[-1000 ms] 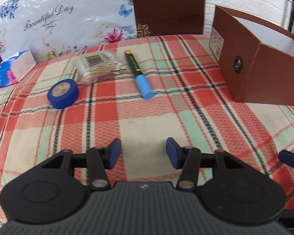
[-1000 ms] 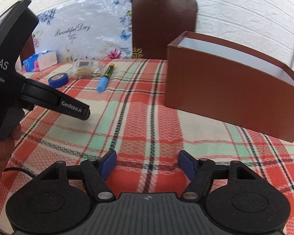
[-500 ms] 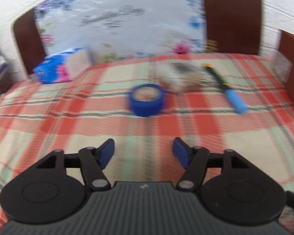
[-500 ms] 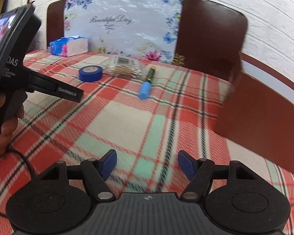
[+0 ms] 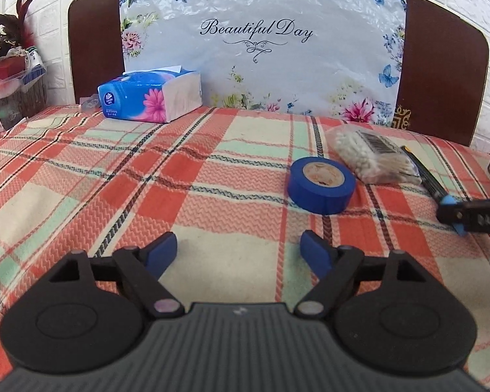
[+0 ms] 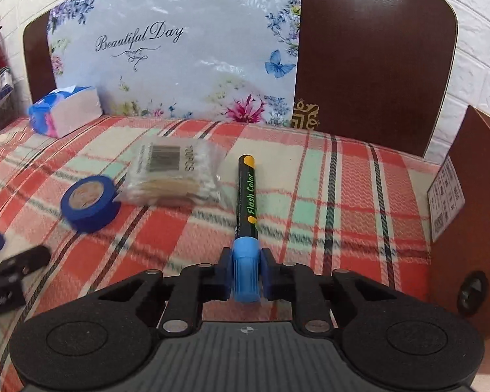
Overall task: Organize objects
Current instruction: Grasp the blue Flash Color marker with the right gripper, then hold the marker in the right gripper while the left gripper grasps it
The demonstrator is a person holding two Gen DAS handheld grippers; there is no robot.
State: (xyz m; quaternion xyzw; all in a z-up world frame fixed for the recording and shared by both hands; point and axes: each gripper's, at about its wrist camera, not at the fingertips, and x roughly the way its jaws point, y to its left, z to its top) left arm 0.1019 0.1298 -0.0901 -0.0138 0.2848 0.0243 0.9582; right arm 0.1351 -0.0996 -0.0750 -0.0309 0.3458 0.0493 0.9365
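On the plaid tabletop [image 6: 359, 176], your right claw [image 6: 246, 276] is closing on the ribbed blue cap of the marker [image 6: 246, 196], a light, stiff, smooth plastic cylinder likely to pivot when held at one end. Your left claw [image 5: 238, 251] is spreading, empty, short of the blue tape roll [image 5: 321, 184], a rigid ring beside the soft, crinkly bag of cotton swabs [image 5: 372, 156].
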